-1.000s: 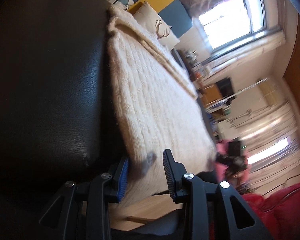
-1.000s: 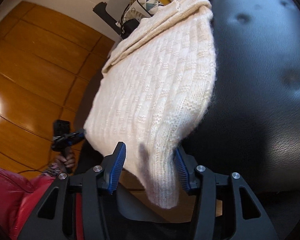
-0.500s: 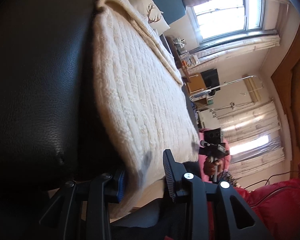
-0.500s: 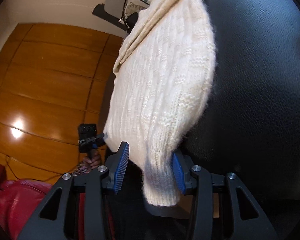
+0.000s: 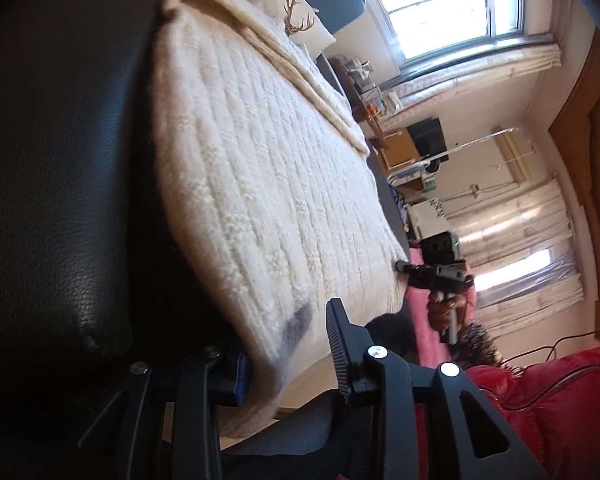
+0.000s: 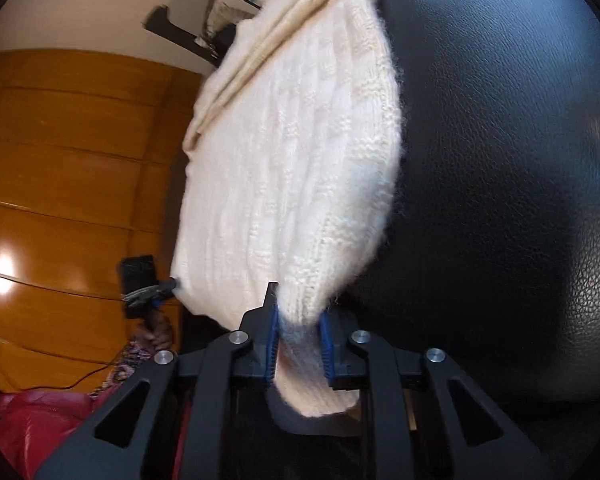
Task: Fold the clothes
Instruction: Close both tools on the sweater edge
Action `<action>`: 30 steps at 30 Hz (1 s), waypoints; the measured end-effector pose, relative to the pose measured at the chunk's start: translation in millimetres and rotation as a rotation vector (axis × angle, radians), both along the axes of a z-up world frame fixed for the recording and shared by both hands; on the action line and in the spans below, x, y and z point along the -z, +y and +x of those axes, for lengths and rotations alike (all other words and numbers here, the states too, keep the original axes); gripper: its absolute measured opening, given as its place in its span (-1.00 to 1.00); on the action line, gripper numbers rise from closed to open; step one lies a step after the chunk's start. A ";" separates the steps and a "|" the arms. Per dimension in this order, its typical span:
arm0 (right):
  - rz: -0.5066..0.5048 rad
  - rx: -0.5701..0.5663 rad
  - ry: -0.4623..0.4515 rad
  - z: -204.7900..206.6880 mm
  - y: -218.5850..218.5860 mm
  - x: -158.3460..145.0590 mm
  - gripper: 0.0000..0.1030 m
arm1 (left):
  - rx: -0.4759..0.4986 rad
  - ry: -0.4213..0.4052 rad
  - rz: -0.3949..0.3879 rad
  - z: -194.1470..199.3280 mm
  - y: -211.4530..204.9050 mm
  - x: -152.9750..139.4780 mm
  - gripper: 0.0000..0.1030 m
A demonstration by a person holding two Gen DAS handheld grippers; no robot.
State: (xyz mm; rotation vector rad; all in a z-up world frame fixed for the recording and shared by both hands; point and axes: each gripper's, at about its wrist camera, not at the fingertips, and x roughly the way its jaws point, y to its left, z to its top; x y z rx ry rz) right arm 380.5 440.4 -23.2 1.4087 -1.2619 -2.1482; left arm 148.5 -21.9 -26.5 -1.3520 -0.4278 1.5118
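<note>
Cream knit sweater (image 5: pixel 260 168): laid flat on black leather seat (image 5: pixel 60 160), filling centre of both frames; folded edge toward upper part of frame.
Left gripper (image 5: pixel 288 364): fingers wide apart, sweater corner lying between them, right finger clear of fabric.
Right gripper (image 6: pixel 298 344): blue-padded fingers (image 6: pixel 272 340) narrow, pinching other sweater corner (image 6: pixel 300 320).
Deer-print pillow (image 5: pixel 300 24): top centre of left view.
Window (image 5: pixel 440 4): upper right.
</note>
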 end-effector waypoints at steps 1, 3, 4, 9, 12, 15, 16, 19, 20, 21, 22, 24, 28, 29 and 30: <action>0.024 -0.010 -0.008 -1.3 -3.1 -3.3 -0.65 | 0.001 0.009 -0.009 1.0 1.0 -1.3 -0.39; 0.058 -0.019 -0.017 -2.2 -7.7 -7.2 -0.68 | -0.002 0.030 -0.026 2.8 3.1 -2.4 -0.45; 0.069 -0.019 -0.018 -2.0 -9.2 -8.0 -0.68 | -0.009 0.041 -0.048 4.0 6.2 -3.4 -0.61; 0.126 -0.018 -0.022 -1.0 -17.5 -11.9 -0.71 | -0.029 0.091 -0.104 7.4 8.8 -1.3 -0.73; 0.155 -0.045 0.000 0.8 -20.6 -14.8 -0.65 | -0.030 0.108 -0.111 7.2 8.5 -3.3 -0.74; 0.132 -0.046 0.026 -2.6 -27.2 -13.6 -0.52 | -0.035 0.068 -0.095 3.5 5.2 -0.5 -0.73; 0.128 -0.049 0.029 -4.6 -29.4 -13.7 -0.50 | -0.035 0.063 -0.100 3.6 8.8 -1.3 -0.72; 0.170 -0.086 0.029 -9.9 -39.0 -16.9 -0.50 | -0.020 0.095 -0.137 6.7 17.9 -7.0 -0.71; 0.199 -0.108 0.027 -11.4 -42.8 -19.3 -0.50 | -0.015 0.110 -0.150 7.9 22.1 -9.3 -0.71; 0.227 -0.124 0.025 -11.0 -44.8 -21.4 -0.50 | -0.014 0.123 -0.163 9.1 24.3 -11.0 -0.71; 0.264 -0.137 0.018 -12.8 -49.2 -23.6 -0.51 | -0.016 0.129 -0.170 9.6 26.8 -11.7 -0.71; 0.321 -0.136 -0.011 -15.4 -54.0 -24.2 -0.71 | -0.025 0.160 -0.189 13.2 29.1 -13.4 -0.74; 0.343 -0.085 -0.042 -14.3 -56.4 -23.7 -0.78 | -0.029 0.253 -0.249 25.3 35.0 -20.3 -0.80; 0.359 -0.077 -0.044 -13.7 -58.3 -24.9 -0.78 | -0.032 0.272 -0.268 27.8 36.5 -22.2 -0.80; 0.388 -0.076 -0.043 -13.5 -62.9 -27.4 -0.79 | -0.037 0.282 -0.282 29.5 38.3 -23.9 -0.81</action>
